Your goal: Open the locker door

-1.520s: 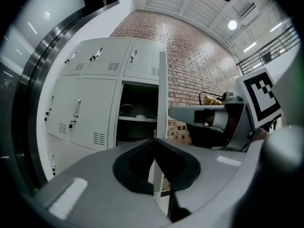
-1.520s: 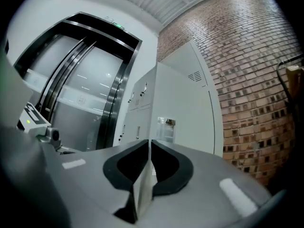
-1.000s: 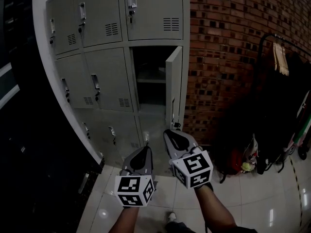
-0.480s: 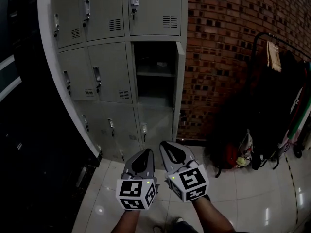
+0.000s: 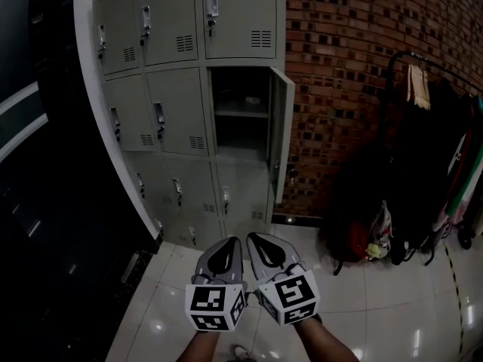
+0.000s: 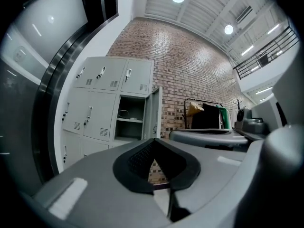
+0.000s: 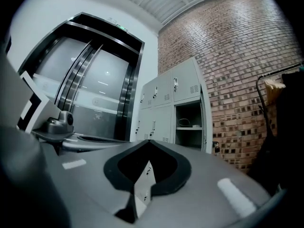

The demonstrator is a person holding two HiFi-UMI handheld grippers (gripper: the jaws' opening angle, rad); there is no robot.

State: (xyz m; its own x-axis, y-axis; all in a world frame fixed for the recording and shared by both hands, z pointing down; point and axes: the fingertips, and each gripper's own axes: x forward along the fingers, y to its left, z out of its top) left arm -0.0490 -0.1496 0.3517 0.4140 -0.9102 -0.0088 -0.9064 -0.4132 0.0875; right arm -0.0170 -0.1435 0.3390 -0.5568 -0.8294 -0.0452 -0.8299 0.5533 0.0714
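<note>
Standing open: locker door (image 5: 281,134), middle row, right column of locker bank (image 5: 177,104), next to brick wall (image 5: 339,66). Left gripper (image 5: 229,242), right gripper (image 5: 255,237) side by side, well apart from lockers; jaws together, nothing held.

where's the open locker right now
In the head view, the open locker is in the middle row, right-hand column, with its door swung out toward the brick wall.

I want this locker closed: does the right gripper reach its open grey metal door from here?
Probably not: the right gripper hangs short of the open grey metal door, though nothing blocks the way.
</note>
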